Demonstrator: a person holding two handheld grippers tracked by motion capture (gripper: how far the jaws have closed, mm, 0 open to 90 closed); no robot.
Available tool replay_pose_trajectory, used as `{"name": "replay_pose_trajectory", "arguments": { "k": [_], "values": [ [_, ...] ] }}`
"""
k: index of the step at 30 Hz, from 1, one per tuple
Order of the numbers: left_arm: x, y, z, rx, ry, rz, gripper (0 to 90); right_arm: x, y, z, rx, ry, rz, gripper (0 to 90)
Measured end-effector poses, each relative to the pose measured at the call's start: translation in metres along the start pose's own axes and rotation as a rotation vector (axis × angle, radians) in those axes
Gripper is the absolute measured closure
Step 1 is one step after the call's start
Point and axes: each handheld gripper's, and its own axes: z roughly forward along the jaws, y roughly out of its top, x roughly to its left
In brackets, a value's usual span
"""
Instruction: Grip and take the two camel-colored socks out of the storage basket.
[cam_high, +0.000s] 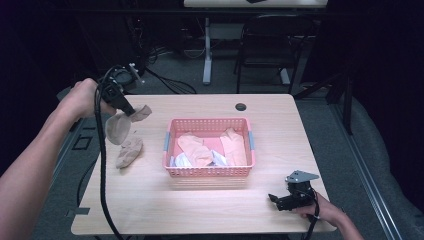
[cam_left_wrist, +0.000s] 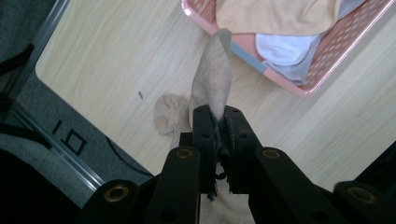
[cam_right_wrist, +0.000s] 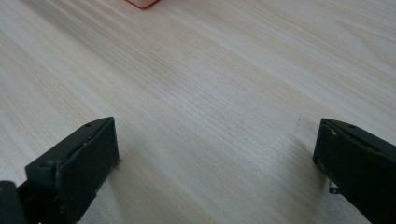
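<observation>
A beige sock (cam_high: 121, 127) hangs in the air over the table's left side, pinched by my left gripper (cam_high: 131, 112), which is shut on it. In the left gripper view the sock (cam_left_wrist: 212, 79) rises from between the closed jaws of the left gripper (cam_left_wrist: 217, 114). A second beige sock (cam_high: 130, 151) lies flat on the table below it, seen too past the jaws as a second sock (cam_left_wrist: 167, 114). My right gripper (cam_high: 274, 198) rests low at the front right, and its jaws stand wide open over bare wood in the right gripper view (cam_right_wrist: 217, 149).
A pink mesh basket (cam_high: 207, 172) sits mid-table with several peach, white and grey socks inside; its rim (cam_left_wrist: 289, 84) is close to the held sock. The wooden table (cam_high: 200, 205) has a dark round hole (cam_high: 241, 106) at the back. A chair (cam_high: 265, 45) stands beyond.
</observation>
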Motion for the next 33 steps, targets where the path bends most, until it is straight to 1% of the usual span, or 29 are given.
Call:
{"name": "replay_pose_trajectory", "arguments": {
  "k": [2, 4, 8, 11, 12, 14, 16, 19, 20, 22, 25, 28, 29, 30, 33],
  "values": [
    [0.004, -0.007, 0.001, 0.007, 0.000, -0.011, 84.6, 0.000, 0.000, 0.000, 0.000, 0.000, 0.000, 0.0],
    [0.008, -0.016, 0.003, 0.005, -0.004, -0.035, 84.6, 0.000, 0.000, 0.000, 0.000, 0.000, 0.000, 0.0],
    [0.013, -0.025, 0.010, 0.012, -0.011, -0.055, 84.6, 0.000, 0.000, 0.000, 0.001, 0.000, 0.000, 0.0],
    [0.015, -0.034, 0.024, 0.022, -0.021, -0.070, 84.6, 0.000, 0.000, 0.000, 0.000, 0.000, 0.000, 0.0],
    [0.016, -0.037, 0.029, 0.025, -0.022, -0.082, 84.6, 0.000, 0.000, 0.000, 0.001, 0.000, 0.000, 0.0],
    [0.018, -0.040, 0.035, 0.033, -0.027, -0.087, 84.6, 0.000, 0.000, 0.000, 0.001, 0.000, 0.000, 0.0],
    [0.021, -0.044, 0.044, 0.034, -0.029, -0.102, 84.6, 0.000, 0.000, 0.000, 0.000, 0.000, 0.000, 0.0],
    [0.023, -0.050, 0.059, 0.034, -0.042, -0.119, 84.6, 0.000, 0.000, 0.000, 0.000, 0.000, 0.000, 0.0],
    [0.023, -0.051, 0.062, 0.033, -0.042, -0.120, 84.6, 0.000, 0.000, 0.000, 0.000, 0.000, 0.000, 0.0],
    [0.024, -0.054, 0.071, 0.026, -0.054, -0.135, 84.6, 0.000, 0.000, 0.000, 0.001, 0.000, -0.001, 0.0],
    [0.024, -0.059, 0.089, 0.023, -0.072, -0.152, 84.6, 0.000, 0.000, 0.000, -0.001, -0.002, -0.001, 0.0],
    [0.025, -0.063, 0.105, 0.031, -0.077, -0.162, 84.6, 0.000, 0.000, 0.000, 0.000, -0.003, -0.002, 0.0],
    [0.024, -0.065, 0.113, 0.035, -0.077, -0.171, 84.6, 0.000, 0.000, 0.000, 0.002, -0.002, 0.000, 0.0],
    [0.026, -0.066, 0.117, 0.034, -0.092, -0.176, 84.6, 0.000, 0.000, 0.000, 0.001, -0.002, -0.001, 0.0],
    [0.025, -0.069, 0.135, 0.028, -0.113, -0.199, 84.5, 0.000, 0.000, 0.000, 0.001, -0.002, -0.001, 0.0]
  ]
}}
